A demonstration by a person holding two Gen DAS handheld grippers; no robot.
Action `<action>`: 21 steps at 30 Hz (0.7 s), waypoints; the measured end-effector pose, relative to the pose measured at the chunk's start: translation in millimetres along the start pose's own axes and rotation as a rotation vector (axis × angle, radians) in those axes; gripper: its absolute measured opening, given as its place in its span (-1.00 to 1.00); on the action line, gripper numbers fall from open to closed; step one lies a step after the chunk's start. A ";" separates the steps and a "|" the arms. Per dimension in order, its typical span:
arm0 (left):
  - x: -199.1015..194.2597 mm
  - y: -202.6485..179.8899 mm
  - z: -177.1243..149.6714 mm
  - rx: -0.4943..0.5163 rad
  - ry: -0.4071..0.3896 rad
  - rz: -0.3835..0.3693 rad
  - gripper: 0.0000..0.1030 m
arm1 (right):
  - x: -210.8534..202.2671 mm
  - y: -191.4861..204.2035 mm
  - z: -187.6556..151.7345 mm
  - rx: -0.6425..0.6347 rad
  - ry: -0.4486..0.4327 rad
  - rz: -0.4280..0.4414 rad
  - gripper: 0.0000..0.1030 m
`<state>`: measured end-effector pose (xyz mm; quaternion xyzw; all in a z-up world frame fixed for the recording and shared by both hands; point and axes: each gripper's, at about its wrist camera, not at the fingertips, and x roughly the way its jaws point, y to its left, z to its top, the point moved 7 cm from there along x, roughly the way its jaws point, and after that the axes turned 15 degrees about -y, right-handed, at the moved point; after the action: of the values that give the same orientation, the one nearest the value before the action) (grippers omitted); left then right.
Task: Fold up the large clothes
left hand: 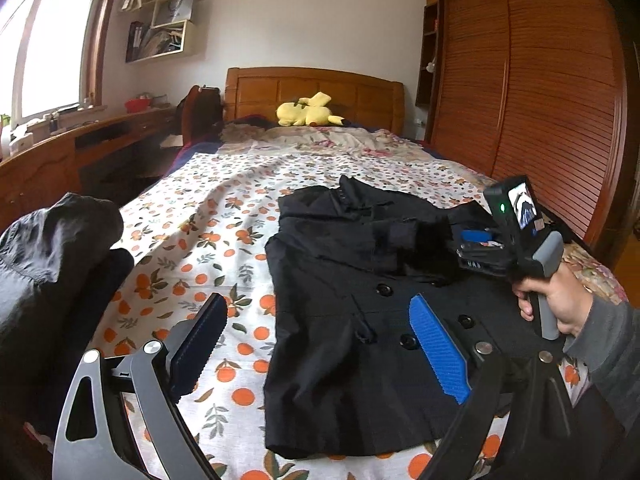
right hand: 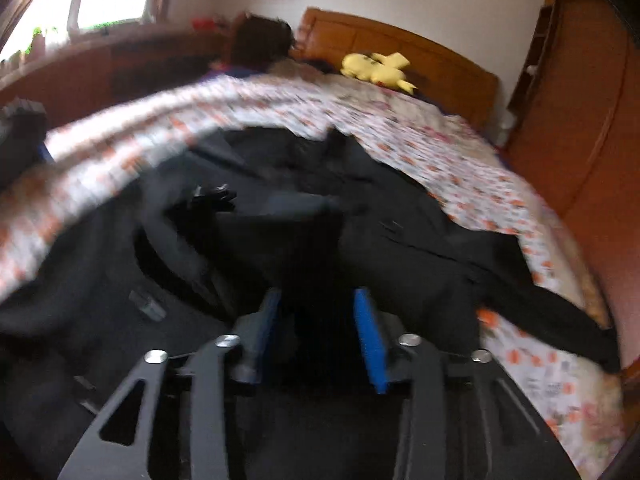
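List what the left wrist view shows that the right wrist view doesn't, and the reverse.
Only the left wrist view: the left gripper, wide open above the coat's buttons; the person's hand on the right gripper's handle; dark clothes heaped at left; wall shelves.

Only the right wrist view, which is blurred: the right gripper, fingers partly apart over black cloth, and a coat edge trailing right.

Both: coat, orange-print bedsheet, yellow plush, headboard, wardrobe.
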<state>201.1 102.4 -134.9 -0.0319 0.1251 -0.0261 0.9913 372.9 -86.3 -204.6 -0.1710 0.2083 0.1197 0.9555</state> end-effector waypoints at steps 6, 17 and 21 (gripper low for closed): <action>6.6 -9.7 -4.4 0.010 0.013 -0.016 0.83 | -30.7 -13.8 14.9 0.037 -0.098 0.003 0.20; 14.9 -22.4 -13.0 0.026 0.034 -0.036 0.83 | -2.7 18.1 47.4 0.091 -0.083 0.102 0.39; 17.3 -27.8 -17.3 0.032 0.042 -0.046 0.83 | 38.6 -1.7 33.0 0.195 0.030 0.083 0.38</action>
<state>212.3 72.6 -153.9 -0.0181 0.1447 -0.0516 0.9880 419.4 -69.3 -192.8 -0.0702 0.2401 0.1357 0.9586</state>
